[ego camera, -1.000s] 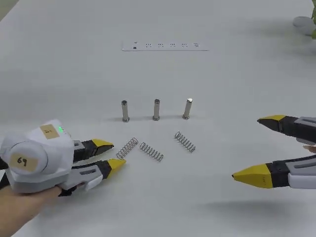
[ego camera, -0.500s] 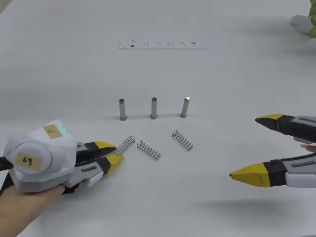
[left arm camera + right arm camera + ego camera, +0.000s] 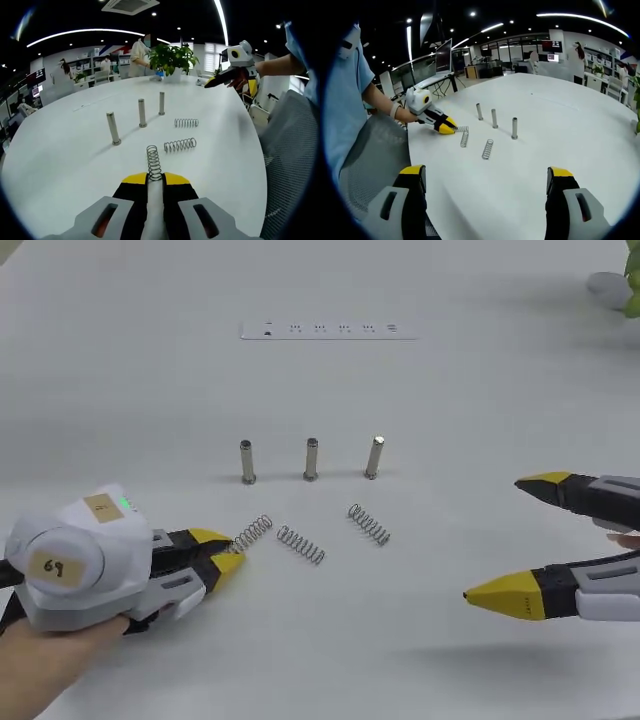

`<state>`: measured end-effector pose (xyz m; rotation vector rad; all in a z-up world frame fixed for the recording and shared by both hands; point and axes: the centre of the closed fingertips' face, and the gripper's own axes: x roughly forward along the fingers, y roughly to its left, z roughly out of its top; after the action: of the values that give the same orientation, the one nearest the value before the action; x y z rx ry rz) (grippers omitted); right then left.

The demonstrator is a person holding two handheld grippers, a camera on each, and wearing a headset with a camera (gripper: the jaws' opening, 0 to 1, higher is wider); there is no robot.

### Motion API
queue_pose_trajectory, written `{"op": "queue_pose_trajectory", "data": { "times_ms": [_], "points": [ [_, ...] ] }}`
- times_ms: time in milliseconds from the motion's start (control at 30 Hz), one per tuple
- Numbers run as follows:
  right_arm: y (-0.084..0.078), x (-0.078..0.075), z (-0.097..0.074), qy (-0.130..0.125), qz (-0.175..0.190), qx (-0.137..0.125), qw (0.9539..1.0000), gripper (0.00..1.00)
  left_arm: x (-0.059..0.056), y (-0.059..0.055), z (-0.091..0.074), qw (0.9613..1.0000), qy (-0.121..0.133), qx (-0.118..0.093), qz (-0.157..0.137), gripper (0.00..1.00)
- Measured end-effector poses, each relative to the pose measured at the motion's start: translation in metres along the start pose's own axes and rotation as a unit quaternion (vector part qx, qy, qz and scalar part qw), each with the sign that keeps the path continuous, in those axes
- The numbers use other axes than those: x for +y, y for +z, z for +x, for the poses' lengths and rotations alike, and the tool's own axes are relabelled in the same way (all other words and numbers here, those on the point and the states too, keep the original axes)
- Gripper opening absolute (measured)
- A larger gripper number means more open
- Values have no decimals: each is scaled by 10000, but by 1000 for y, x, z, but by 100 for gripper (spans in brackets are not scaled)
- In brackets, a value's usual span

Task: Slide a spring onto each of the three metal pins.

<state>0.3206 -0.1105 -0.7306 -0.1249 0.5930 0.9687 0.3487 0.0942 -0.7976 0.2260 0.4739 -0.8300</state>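
Three upright metal pins (image 3: 247,461) (image 3: 311,458) (image 3: 374,457) stand in a row on the white table (image 3: 140,390). Three springs lie in front of them: left spring (image 3: 252,533), middle spring (image 3: 302,545), right spring (image 3: 369,524). My left gripper (image 3: 228,548) is low on the table, shut on the near end of the left spring (image 3: 154,161), which points towards the left pin (image 3: 113,128). My right gripper (image 3: 505,540) hovers wide open at the right, well away from the springs, with nothing between its fingers (image 3: 560,175).
A white power strip (image 3: 318,330) lies flat at the back of the table. A potted plant (image 3: 170,57) stands at the far right edge. A grey mesh chair (image 3: 295,150) sits beside the table.
My left gripper has crept forward and narrowed its jaws onto the end of the left spring. The right gripper has stayed where it was.
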Motion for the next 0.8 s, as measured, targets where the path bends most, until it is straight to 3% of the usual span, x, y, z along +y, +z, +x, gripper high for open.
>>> {"op": "queue_pose_trajectory", "data": {
  "times_ms": [400, 800],
  "points": [
    [0, 2, 2, 39, -14, 17, 10000, 99, -1, 3, -3, 10000, -36, -49, -9, 3],
    [4, 6, 8, 117, -49, 9, 9999, 99, 2, 20, -12, 9997, -72, -224, 20, 2]
  ]
}}
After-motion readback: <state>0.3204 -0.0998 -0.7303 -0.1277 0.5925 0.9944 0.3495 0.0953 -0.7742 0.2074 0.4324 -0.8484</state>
